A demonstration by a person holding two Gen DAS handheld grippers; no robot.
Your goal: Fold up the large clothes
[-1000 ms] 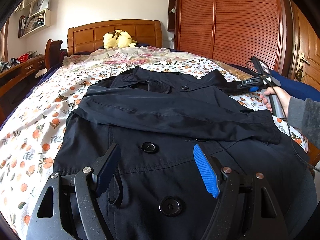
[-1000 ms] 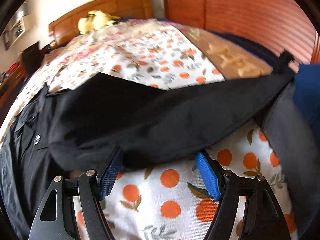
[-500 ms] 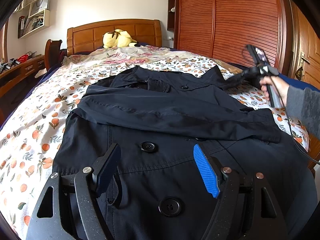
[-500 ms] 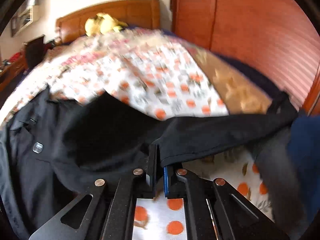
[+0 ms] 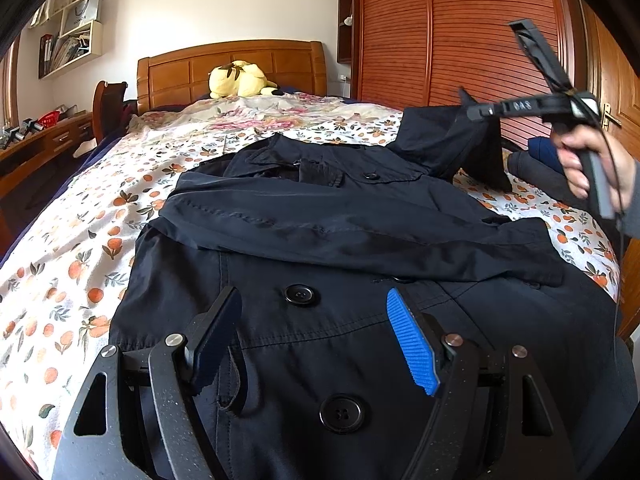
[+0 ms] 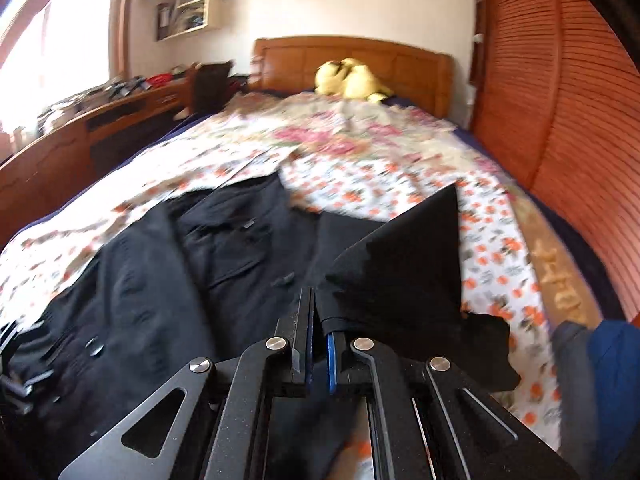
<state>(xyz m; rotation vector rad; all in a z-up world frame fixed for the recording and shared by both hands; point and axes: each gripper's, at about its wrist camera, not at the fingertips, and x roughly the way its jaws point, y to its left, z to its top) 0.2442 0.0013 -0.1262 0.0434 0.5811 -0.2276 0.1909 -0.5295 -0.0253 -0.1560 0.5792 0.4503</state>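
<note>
While the coat (image 5: pixel 360 248) is lying spread on the bed (image 5: pixel 80 248), the left gripper (image 5: pixel 316 332) is hovering over its buttoned front, jaws apart and empty. Beyond the coat, the right gripper (image 6: pixel 318 320) is pinching the lifted sleeve (image 6: pixel 404 264).

White characters resembling "DAS" on the right tongs (image 5: pixel 472 112) body, white shelf bag (image 5: pixel 82 10) print illegible
</note>
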